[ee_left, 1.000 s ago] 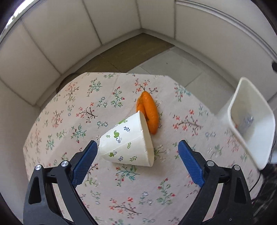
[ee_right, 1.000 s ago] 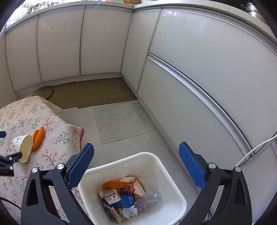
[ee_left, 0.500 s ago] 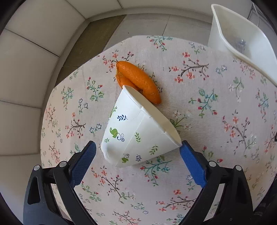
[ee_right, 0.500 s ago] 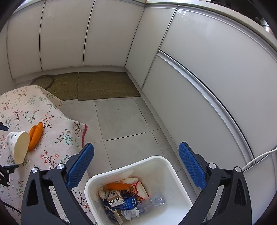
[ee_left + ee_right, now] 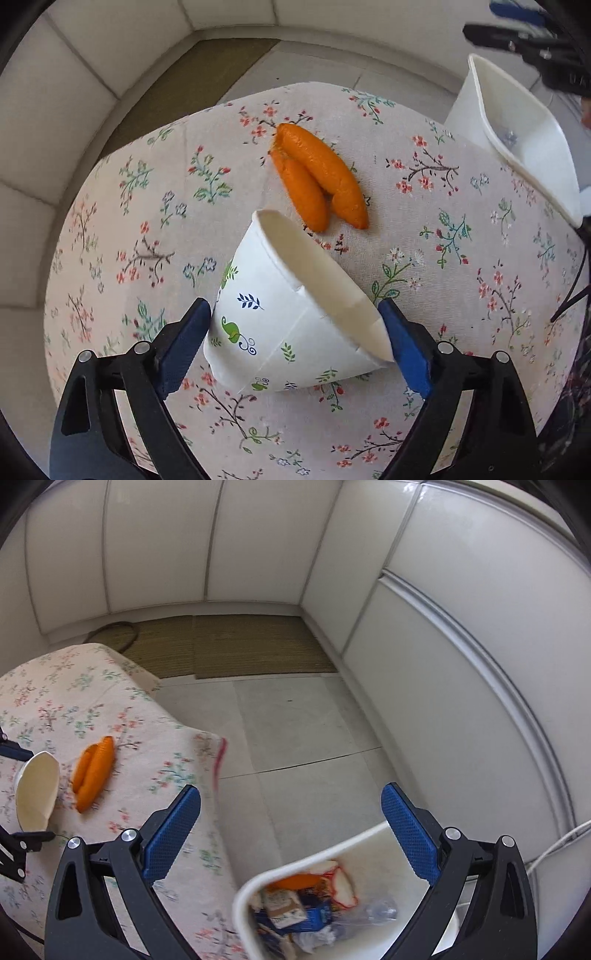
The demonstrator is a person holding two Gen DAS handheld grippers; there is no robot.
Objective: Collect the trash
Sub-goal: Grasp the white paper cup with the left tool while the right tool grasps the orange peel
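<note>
A flattened paper cup (image 5: 295,314), printed with leaves, is seen lying on its side on the floral-clothed counter (image 5: 461,258), now bracketed by the left gripper (image 5: 295,343), whose blue fingers (image 5: 184,343) have closed in from wide apart to touch it; a grasp is judged imminent. Orange peels (image 5: 317,177) lie just beyond. The right gripper (image 5: 291,834) is held spread and empty above the bin (image 5: 258,886). No legible writing is found.

White leaf-print cup (image 5: 291,328); orange peels (image 5: 319,177); floral tablecloth (image 5: 461,258); bin (image 5: 524,147) seemingly white.

both wrist views downward, sharing the floral table (image 5: 461,258) (image 5: 74,701)
</note>
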